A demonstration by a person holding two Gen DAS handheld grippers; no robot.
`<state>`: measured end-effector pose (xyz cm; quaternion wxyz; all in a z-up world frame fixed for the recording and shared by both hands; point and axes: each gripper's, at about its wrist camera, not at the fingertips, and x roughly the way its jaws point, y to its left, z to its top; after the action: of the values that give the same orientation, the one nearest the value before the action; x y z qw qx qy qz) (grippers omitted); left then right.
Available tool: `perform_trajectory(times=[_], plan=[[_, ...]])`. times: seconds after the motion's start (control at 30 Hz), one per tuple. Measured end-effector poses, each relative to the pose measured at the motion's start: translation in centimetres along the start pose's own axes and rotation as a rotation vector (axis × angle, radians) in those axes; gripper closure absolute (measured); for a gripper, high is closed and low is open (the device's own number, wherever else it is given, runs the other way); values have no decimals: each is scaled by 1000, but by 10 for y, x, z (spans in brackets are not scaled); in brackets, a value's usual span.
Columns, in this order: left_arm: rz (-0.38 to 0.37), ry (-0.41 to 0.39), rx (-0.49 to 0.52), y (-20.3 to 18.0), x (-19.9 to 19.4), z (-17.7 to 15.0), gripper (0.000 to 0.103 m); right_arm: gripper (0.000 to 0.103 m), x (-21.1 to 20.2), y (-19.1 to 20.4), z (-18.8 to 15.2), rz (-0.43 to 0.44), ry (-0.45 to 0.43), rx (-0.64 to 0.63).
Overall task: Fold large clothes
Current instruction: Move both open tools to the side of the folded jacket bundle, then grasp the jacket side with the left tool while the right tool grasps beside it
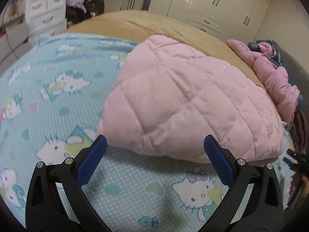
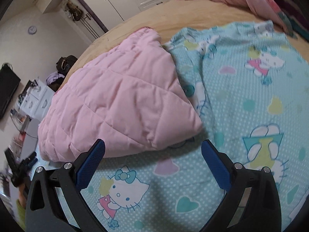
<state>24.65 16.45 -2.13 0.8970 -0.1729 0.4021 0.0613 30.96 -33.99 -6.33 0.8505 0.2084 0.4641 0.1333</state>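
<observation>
Both tools hang spread wide and empty over a bed, the left tool [image 1: 155, 142] and the right tool [image 2: 153, 145] each pointing at the near edge of a pink quilted garment [image 1: 185, 104]. The garment, seemingly a padded coat already doubled into a thick bundle, lies on a turquoise cartoon-cat sheet [image 1: 58, 89], with bare sheet between its near edge and both sets of fingertips. In the right view its near corner [image 2: 154, 139] sits just ahead of the open jaws.

If another fold is due, the best hold looks to be at the two near corners, each tool pinching every padded layer rather than the top skin alone; the filling is springy and would likely slide out of a shallow bite. Lifting both corners together and laying them flat on the far edge should keep the bundle square. The sheet under the garment must stay out of the pinch.

Beyond the garment lies a tan blanket [image 1: 135, 23], with another pink jacket [image 1: 274, 71] heaped at its far side.
</observation>
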Motion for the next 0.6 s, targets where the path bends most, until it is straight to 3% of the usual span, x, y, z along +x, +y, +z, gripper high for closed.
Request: perform_trajectory(times=[0.1,0.27,0.43,0.6], plan=[[-74,38,-62,12,4,-6,8,4,5,-4,0,42,23,32],[-270,98,-228,30,24,-7,9,4,19,-2,1,87,82,58],[-321,142,-317,39,48,3,9,4,39,-4,7,167,129,131],[-386,191,-477,60,74,13,9,4,58,-10,20,238,150,233]])
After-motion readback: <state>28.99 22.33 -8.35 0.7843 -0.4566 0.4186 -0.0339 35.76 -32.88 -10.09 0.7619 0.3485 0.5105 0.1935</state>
